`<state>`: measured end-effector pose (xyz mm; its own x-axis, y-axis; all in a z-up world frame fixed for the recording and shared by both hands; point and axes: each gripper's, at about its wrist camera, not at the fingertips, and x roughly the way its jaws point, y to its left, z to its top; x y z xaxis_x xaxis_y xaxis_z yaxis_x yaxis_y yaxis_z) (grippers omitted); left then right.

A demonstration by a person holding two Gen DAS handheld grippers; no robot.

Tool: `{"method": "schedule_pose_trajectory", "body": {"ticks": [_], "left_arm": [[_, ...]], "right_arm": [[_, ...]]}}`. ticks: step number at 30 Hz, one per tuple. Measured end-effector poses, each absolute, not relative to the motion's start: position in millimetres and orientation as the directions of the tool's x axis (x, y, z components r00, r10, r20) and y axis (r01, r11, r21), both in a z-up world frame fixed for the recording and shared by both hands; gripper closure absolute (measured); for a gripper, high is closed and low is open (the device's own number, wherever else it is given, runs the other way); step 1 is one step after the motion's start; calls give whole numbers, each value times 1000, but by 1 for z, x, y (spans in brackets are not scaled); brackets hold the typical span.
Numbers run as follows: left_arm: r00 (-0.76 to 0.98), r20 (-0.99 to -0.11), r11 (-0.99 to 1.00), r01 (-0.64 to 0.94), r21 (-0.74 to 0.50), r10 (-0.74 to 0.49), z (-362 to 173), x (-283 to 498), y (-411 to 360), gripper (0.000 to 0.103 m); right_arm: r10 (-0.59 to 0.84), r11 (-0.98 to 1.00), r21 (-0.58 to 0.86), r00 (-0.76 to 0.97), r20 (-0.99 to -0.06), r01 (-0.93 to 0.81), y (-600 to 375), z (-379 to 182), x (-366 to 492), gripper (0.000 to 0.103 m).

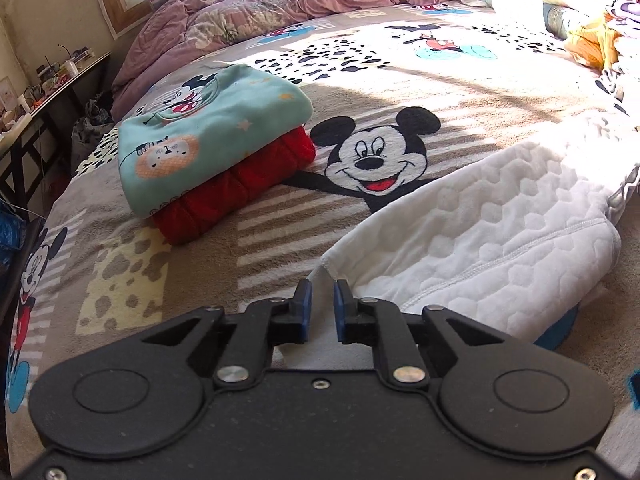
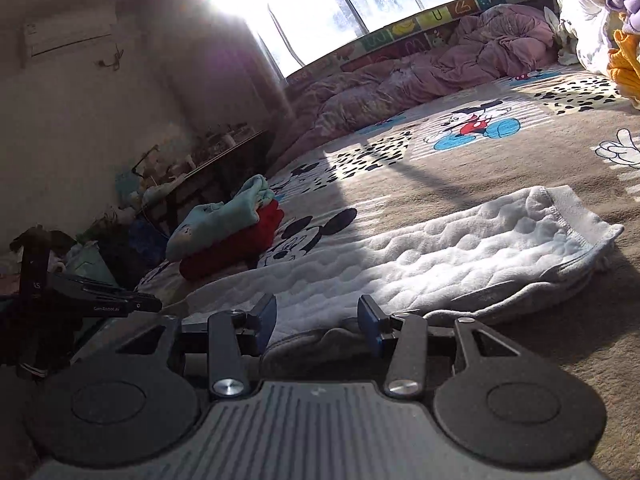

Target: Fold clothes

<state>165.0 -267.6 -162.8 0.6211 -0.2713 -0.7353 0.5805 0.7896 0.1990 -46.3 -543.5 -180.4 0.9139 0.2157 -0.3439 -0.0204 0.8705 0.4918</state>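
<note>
A white quilted garment [image 1: 480, 232] lies spread on the Mickey Mouse bedspread [image 1: 440, 92], with a grey lining along its near edge in the right wrist view. My left gripper [image 1: 323, 308] sits just short of the garment's near left corner; its blue pads stand a narrow gap apart with nothing between them. Low over the garment's [image 2: 440, 256] grey near edge, my right gripper [image 2: 317, 318] is open, the cloth lying below the gap and not pinched. To the left stands a folded pile, a teal printed top [image 1: 200, 136] on a red knit [image 1: 248, 184].
A crumpled pink duvet [image 1: 280, 4] lies along the far side under the window. Unfolded clothes, one of them orange [image 1: 588, 44], are heaped at the far right. A cluttered dark side table [image 1: 52, 88] stands off the bed's left edge.
</note>
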Motion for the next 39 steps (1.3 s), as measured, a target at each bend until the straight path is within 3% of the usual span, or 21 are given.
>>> {"method": "schedule_pose_trajectory", "body": {"ticks": [5,8,10,15,17,20,25,32,39], "left_arm": [[577,-787,867,486,113,-221,-187,195,-289,92],[531,-824,950,310,-31,-200,-196,218,-280,90],[522,-832,964,261,-53,-187,-195,224,-278,85],[607,-785,967,252,42,-124,-180,216,-287,82],[658,-738,945,315,86,-152,-169,203,-297,82],[641,-721,901,429,55,-261,-158,182,-314,82],[566,-740,769,631,104,-364,-167,144,-350,81],[519,-791,668,718,196,-325,-205,124,-376,69],[498,-792,676,720,153,-352,-189,125,-366,68]], "right_arm": [[283,885,453,900,-332,-111,-516,-184,-27,57],[277,928,350,868,-413,-130,-497,-191,-12,56],[270,943,305,843,-466,-134,-488,-200,-7,57],[259,960,221,846,-466,-172,-479,-197,-20,57],[259,963,196,844,-469,-186,-478,-196,-22,55],[270,958,217,844,-463,-188,-480,-192,-28,55],[302,907,404,851,-430,-118,-518,-183,-45,51],[227,690,703,871,-436,172,-589,-212,-63,37],[107,392,876,932,-347,281,-649,-245,-76,42]]}}
